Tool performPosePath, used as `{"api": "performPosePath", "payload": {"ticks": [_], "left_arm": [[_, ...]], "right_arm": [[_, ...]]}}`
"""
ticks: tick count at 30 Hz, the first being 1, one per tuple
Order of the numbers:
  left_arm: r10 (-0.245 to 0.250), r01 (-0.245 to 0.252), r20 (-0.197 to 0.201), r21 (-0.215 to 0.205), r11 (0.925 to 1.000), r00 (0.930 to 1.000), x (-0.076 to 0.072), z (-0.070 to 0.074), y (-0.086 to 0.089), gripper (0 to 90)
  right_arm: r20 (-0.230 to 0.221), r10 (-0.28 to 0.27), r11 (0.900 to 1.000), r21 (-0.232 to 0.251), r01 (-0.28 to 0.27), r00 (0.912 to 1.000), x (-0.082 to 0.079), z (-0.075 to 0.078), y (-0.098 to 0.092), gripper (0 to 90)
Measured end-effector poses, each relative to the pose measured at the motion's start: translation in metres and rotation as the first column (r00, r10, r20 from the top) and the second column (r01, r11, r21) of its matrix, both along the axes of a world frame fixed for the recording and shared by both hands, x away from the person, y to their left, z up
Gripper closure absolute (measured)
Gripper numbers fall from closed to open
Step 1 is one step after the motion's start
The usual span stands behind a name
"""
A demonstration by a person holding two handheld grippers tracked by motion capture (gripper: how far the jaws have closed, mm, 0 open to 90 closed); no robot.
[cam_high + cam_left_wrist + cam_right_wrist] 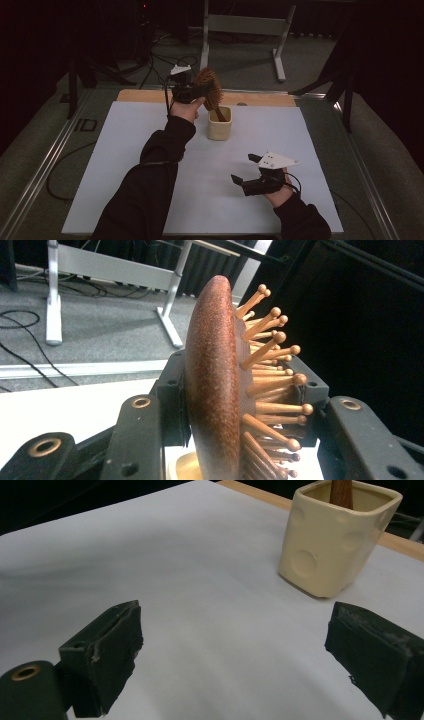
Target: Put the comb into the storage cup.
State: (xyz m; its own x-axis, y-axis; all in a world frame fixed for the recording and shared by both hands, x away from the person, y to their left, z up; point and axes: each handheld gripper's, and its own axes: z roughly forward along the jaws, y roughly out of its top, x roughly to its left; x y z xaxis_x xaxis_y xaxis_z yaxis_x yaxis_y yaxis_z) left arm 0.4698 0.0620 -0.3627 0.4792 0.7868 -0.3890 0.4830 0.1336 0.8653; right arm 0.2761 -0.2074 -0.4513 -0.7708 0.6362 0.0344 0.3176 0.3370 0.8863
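Observation:
A wooden hairbrush (210, 87) with a reddish-brown back and pale round-tipped pins stands handle-down in a cream square cup (220, 123) at the table's back middle. My left gripper (192, 91) is shut on the brush head. In the left gripper view its jaws clamp the brush (215, 390) from both sides, back to the left and pins to the right, with the cup's rim (182, 467) below. My right gripper (243, 170) rests open near the front right. In the right gripper view its jaws stand wide apart around empty white table, the right gripper (235, 665) facing the cup (330, 545).
A white sheet (150, 130) covers the table, with a wooden strip (145, 95) along its back edge. Metal rails run down both table sides. Beyond the table stand a white frame (245, 25), loose cables (165, 55) on the floor and dark curtains.

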Motion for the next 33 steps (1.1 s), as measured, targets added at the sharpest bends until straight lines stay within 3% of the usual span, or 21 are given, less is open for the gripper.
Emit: {"api": "performPosePath", "payload": {"ticks": [22, 33], "left_arm": [[-0.040, 0.041, -0.036, 0.034, 0.9986, 0.9986, 0.002, -0.029, -0.006, 52.6], [-0.059, 0.060, -0.042, 0.036, 0.9975, 0.9974, 0.004, -0.033, -0.003, 50.9]], "right_arm": [[-0.002, 0.002, 1.000, 0.004, -0.002, 1.0000, 0.000, 0.001, 0.000, 7.9], [-0.007, 0.005, 1.000, -0.003, -0.005, 1.0000, 0.000, 0.000, 0.001, 7.9]]}}
